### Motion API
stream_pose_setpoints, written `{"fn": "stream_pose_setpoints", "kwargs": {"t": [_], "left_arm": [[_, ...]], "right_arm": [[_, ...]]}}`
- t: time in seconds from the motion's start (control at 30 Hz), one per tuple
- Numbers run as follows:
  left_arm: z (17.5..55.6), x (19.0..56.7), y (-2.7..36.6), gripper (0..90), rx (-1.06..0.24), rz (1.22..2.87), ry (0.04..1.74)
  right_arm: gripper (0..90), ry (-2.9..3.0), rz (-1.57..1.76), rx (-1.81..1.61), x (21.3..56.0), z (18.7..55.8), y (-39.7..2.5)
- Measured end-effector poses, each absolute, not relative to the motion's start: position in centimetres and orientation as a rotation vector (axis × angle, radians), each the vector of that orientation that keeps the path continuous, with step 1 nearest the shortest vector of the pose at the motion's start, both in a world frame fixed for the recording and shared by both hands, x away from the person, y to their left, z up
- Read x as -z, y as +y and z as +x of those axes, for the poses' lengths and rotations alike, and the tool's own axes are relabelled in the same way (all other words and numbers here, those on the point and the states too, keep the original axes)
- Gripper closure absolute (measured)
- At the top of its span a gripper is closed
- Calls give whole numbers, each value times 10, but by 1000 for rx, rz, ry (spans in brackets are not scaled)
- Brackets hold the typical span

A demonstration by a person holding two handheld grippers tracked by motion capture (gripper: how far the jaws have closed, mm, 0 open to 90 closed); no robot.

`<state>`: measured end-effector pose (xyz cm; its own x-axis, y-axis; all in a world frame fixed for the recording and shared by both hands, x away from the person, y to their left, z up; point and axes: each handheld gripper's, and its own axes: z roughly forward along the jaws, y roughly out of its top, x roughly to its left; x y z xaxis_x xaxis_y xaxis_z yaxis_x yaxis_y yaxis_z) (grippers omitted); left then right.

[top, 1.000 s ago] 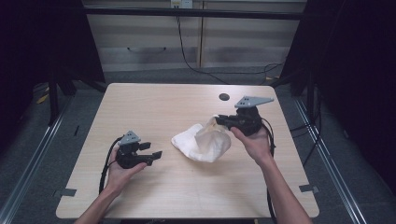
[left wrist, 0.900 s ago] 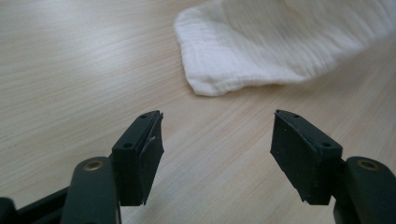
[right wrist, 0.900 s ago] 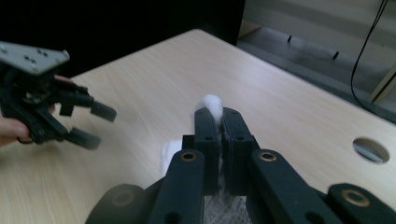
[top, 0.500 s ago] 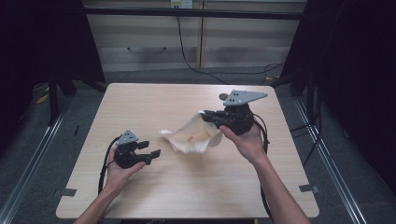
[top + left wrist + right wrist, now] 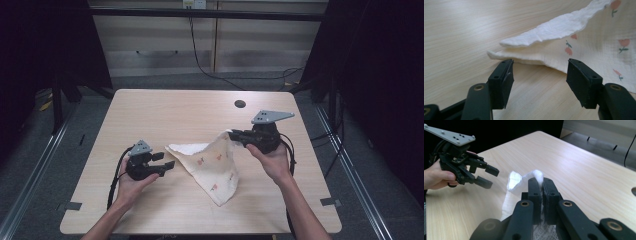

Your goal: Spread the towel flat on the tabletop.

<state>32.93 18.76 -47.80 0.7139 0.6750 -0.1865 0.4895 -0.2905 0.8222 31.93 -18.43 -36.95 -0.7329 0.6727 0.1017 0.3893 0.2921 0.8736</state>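
Right hand-held gripper (image 5: 234, 135) clamped on lifted cloth (image 5: 210, 162) corner near desk (image 5: 165, 107) centre; left hand-held gripper (image 5: 167, 160) agape beside cloth's left edge, bare desk toward far edge.

Even overhead light on the table (image 5: 150, 115), dark surroundings, near tool jaws slightly soft.

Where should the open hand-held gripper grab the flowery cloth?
Probably the loose corner pointing at the left hand-held gripper, coming in level from that side. That corner of the cloth is two thin layers, the top one lifted off the table, so one jaw could slide under. The right hand-held gripper already pinches the opposite corner.
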Motion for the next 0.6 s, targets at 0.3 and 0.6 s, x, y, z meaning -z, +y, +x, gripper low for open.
{"fn": "stream_pose_setpoints", "kwargs": {"t": [0.3, 0.6], "left_arm": [[352, 482, 173, 363, -262, 1957, 963], [363, 476, 185, 358, -247, 1921, 945]], "right_arm": [[868, 2252, 1060, -1399, 390, 327, -202], [866, 2245, 1148, -1359, 415, 324, -223]]}}
